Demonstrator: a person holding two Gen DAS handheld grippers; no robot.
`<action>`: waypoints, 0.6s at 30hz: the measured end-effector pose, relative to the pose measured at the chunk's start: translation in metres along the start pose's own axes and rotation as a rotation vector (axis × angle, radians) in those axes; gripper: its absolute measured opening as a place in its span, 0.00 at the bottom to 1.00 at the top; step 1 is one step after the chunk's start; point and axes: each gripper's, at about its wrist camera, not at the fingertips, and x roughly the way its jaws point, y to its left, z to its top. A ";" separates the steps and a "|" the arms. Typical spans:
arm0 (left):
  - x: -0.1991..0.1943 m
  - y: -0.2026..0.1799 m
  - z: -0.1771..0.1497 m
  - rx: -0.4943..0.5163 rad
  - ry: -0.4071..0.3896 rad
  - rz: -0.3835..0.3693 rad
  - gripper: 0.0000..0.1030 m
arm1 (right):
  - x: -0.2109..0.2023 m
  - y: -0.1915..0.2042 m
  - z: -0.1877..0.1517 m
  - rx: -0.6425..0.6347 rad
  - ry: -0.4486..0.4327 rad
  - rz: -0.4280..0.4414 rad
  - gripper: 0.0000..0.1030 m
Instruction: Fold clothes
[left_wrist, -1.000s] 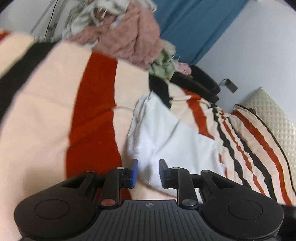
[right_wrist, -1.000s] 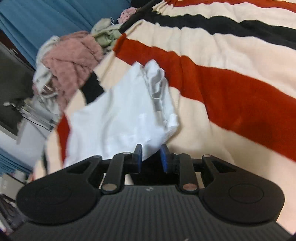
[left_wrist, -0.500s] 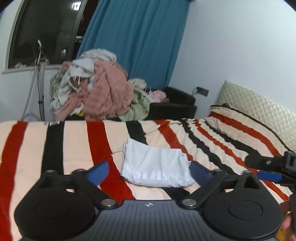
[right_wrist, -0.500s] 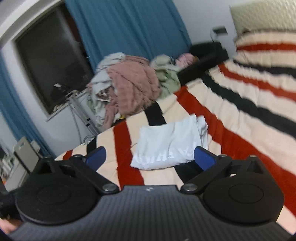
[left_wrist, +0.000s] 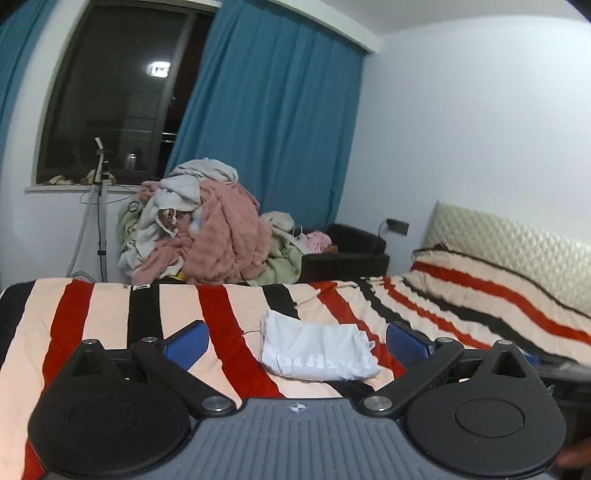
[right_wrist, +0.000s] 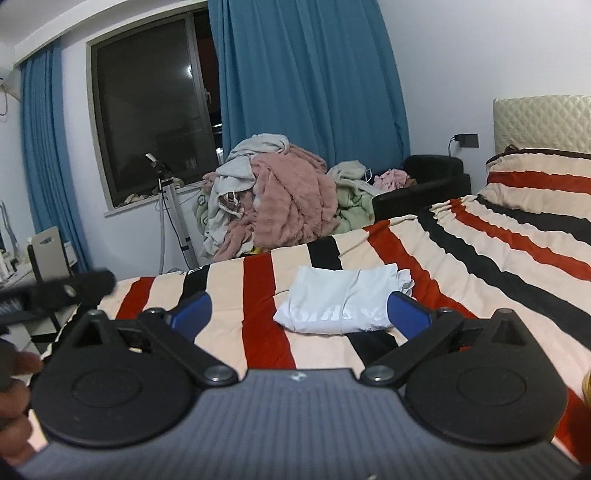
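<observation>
Folded white cotton garment with faint lettering (left_wrist: 317, 350) lies on the striped red, black and cream bedspread (left_wrist: 110, 314). Soft, light, floppy; I'd pinch corners at a folded edge. My left gripper (left_wrist: 297, 339) and right gripper (right_wrist: 299, 308): jaws spread wide, holding nothing. Unsorted clothes heap (right_wrist: 273, 206) behind.

both wrist views face across the bed (left_wrist: 110, 314) (sharing the clothes pile (right_wrist: 280, 199)).

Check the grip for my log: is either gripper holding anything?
Nothing. Left gripper and right gripper are open; the folded white garment lies free on the bed.
</observation>
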 end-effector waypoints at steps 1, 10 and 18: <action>-0.005 0.002 -0.005 -0.005 -0.008 0.005 1.00 | 0.001 0.001 -0.006 0.005 -0.002 -0.004 1.00; 0.012 0.023 -0.048 0.026 0.038 0.037 1.00 | 0.030 0.011 -0.052 -0.041 -0.007 -0.057 1.00; 0.032 0.035 -0.068 0.011 0.079 0.055 0.99 | 0.045 0.008 -0.069 -0.033 0.002 -0.105 1.00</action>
